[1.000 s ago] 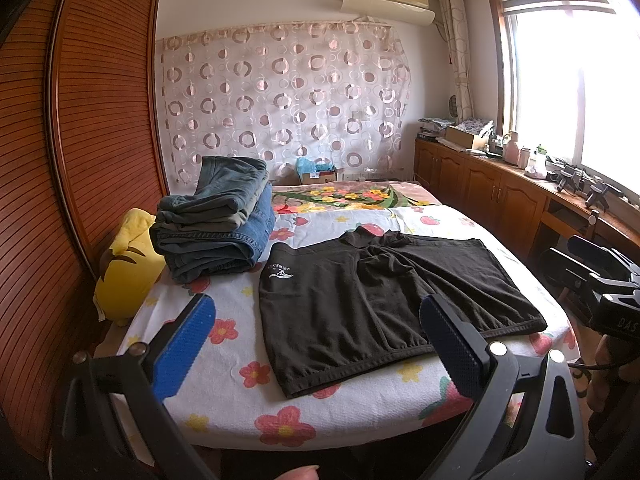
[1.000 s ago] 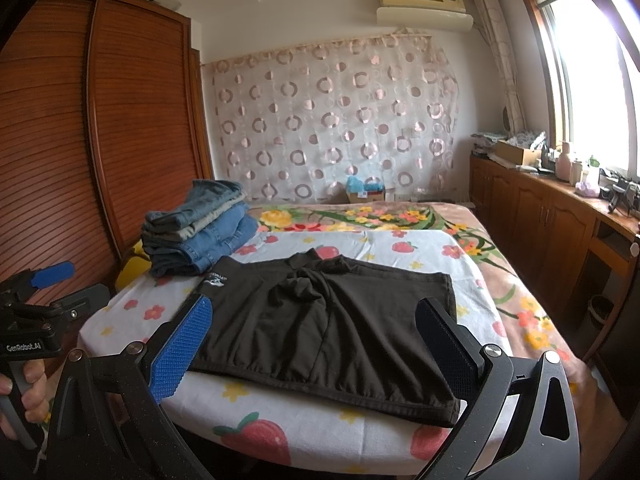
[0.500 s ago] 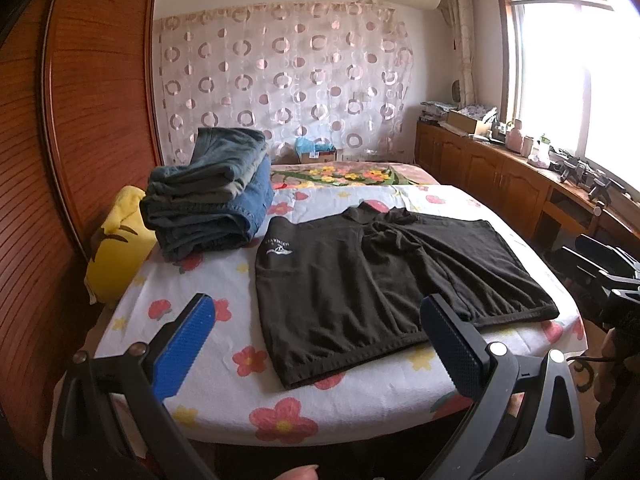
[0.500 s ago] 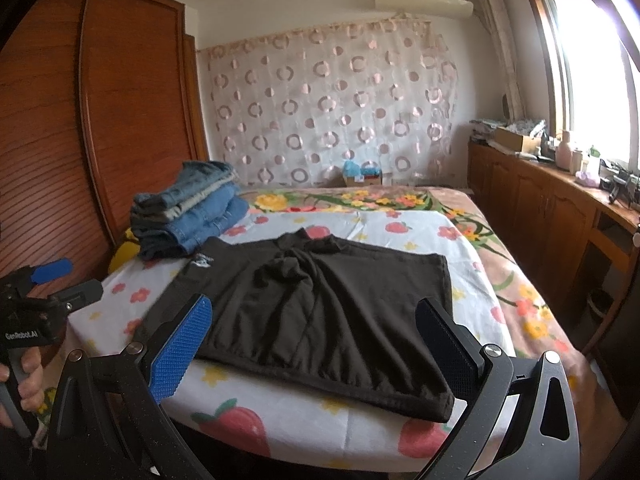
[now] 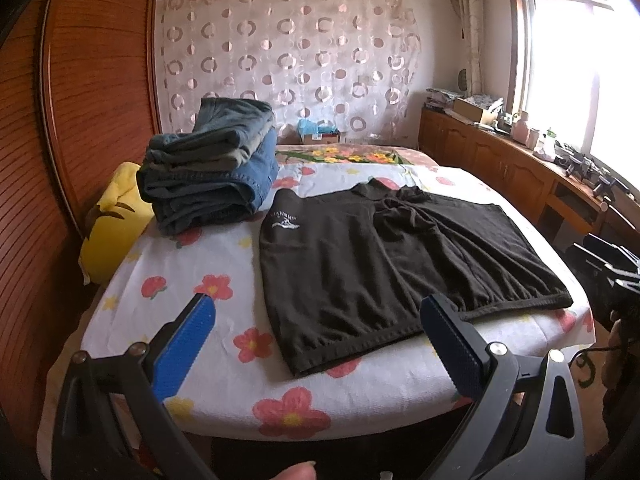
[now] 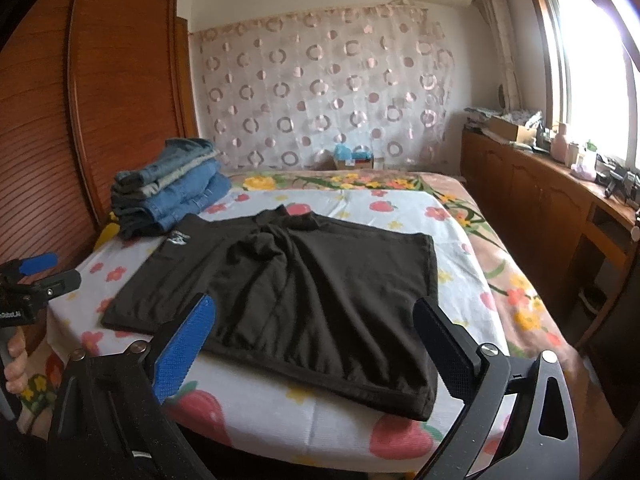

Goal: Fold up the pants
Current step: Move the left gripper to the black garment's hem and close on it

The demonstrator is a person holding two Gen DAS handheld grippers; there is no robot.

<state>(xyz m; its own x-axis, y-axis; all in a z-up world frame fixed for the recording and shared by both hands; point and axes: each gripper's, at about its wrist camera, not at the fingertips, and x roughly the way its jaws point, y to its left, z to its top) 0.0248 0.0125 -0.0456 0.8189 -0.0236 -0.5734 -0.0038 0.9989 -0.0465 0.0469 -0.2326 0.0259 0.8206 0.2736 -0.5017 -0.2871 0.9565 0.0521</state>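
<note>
Dark brown shorts (image 5: 380, 256) lie spread flat on the flowered bed sheet (image 5: 168, 304), waistband toward me, a small white logo at the far left. They also show in the right wrist view (image 6: 304, 292). My left gripper (image 5: 316, 324) is open and empty, held above the near left part of the bed before the waistband. My right gripper (image 6: 312, 324) is open and empty, held above the near edge of the shorts. The left gripper also shows at the left edge of the right wrist view (image 6: 28, 280).
A stack of folded jeans (image 5: 212, 168) sits at the bed's far left, also in the right wrist view (image 6: 172, 188). A yellow cushion (image 5: 108, 220) lies by the wooden wardrobe (image 5: 80, 100). A wooden cabinet (image 6: 540, 208) runs along the window on the right.
Both grippers have moved forward and tilted a little down toward the bed, so the shorts sit larger and higher in view. Both stay open.
</note>
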